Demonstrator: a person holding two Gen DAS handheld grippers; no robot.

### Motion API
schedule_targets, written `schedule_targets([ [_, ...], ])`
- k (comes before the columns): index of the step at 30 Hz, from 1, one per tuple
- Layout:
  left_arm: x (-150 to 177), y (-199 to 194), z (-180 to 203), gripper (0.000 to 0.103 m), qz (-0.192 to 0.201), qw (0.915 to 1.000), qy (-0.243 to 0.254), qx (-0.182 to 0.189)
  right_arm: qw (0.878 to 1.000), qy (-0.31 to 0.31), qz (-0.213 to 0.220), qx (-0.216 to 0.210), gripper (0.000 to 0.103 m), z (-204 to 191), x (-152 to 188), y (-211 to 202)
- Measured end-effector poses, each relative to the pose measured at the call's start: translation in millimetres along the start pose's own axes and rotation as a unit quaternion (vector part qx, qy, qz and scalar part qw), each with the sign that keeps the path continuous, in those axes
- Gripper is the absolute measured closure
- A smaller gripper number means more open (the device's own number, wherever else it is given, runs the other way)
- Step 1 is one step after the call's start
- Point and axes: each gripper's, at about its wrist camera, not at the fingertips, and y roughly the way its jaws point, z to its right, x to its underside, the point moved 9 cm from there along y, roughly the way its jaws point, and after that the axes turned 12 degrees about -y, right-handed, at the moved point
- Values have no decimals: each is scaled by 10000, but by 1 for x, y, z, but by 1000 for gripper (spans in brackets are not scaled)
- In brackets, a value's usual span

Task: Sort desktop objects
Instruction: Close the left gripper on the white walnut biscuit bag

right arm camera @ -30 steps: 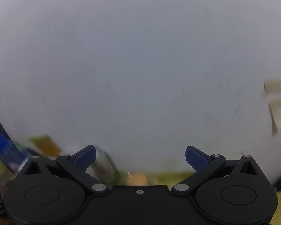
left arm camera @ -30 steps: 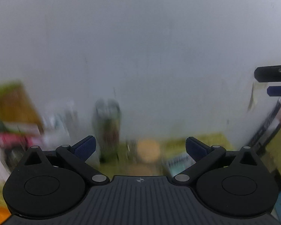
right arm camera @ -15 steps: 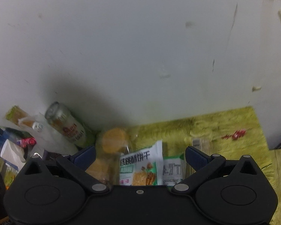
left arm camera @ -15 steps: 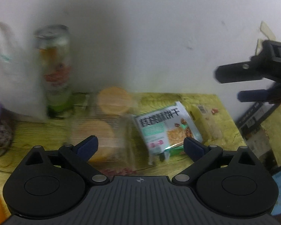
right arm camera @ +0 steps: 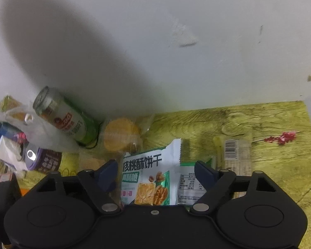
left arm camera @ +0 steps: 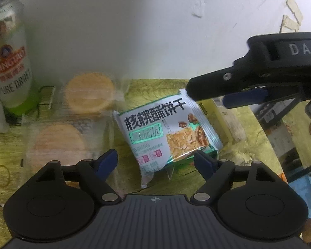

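Left hand-held gripper (left arm camera: 154, 160) jaws spread wide, right hand-held gripper (right arm camera: 155, 171) likewise agape, both holding nothing

A second ago both cameras showed little but blurred white wall; now both have tipped down onto the yellow-green tabletop (right arm camera: 259, 120). The walnut biscuit packet (left arm camera: 168, 132) has grown from a small shape at mid-frame to fill the centre of the left view, lying between the spread fingers of the left gripper (left arm camera: 155, 161). The right gripper (left arm camera: 234, 91) has pushed in from the right edge, reaching over the packet's upper right corner.
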Motion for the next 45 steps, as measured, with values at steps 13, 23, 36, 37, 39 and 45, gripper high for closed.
schedule_targets([
  [13, 4, 8, 13, 23, -66, 9995, 259, 190, 9989, 96, -442, -155, 61, 3, 15, 30],
  [23, 1, -1, 31, 25, 28, 9979, 499, 411, 9985, 323, -412, -147, 66, 16, 19, 16],
  [36, 11, 2, 42, 20, 4, 9954, 896, 327, 9971, 607, -456, 5, 64, 39, 36, 6],
  [37, 9, 1, 41, 20, 21, 9957, 867, 310, 9970, 627, -462, 14, 64, 41, 37, 6],
  [39, 6, 0, 37, 19, 63, 9964, 803, 279, 9969, 661, -423, 40, 64, 43, 37, 6],
  [45, -7, 7, 23, 21, 83, 9991, 156, 377, 9974, 638, -325, 36, 62, 44, 30, 8],
])
